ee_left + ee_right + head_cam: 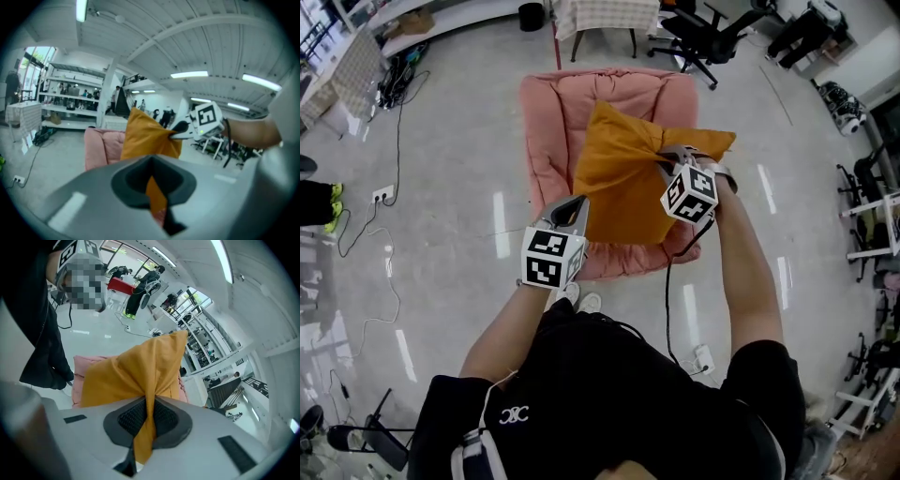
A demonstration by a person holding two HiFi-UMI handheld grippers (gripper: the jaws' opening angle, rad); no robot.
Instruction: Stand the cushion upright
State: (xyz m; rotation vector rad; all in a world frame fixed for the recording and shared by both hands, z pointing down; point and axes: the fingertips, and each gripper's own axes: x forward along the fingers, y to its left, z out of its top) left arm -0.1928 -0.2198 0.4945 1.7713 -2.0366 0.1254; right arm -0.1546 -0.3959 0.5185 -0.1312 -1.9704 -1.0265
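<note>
An orange cushion [623,178] is lifted above a pink armchair [553,122]. My left gripper [579,208] is shut on the cushion's near lower edge; orange cloth [154,197] shows pinched between its jaws. My right gripper [664,157] is shut on the cushion's right side, where the fabric bunches. In the right gripper view a fold of the cushion [140,376] runs down between the jaws. In the left gripper view the cushion [145,136] hangs tilted in front of the armchair [101,147], with the right gripper [180,131] gripping its right side.
The armchair stands on a glossy grey floor. Cables and a wall socket [382,195] lie at the left. A black office chair [708,37] and a small table [605,19] stand behind the armchair. A power strip [704,358] lies by my right side.
</note>
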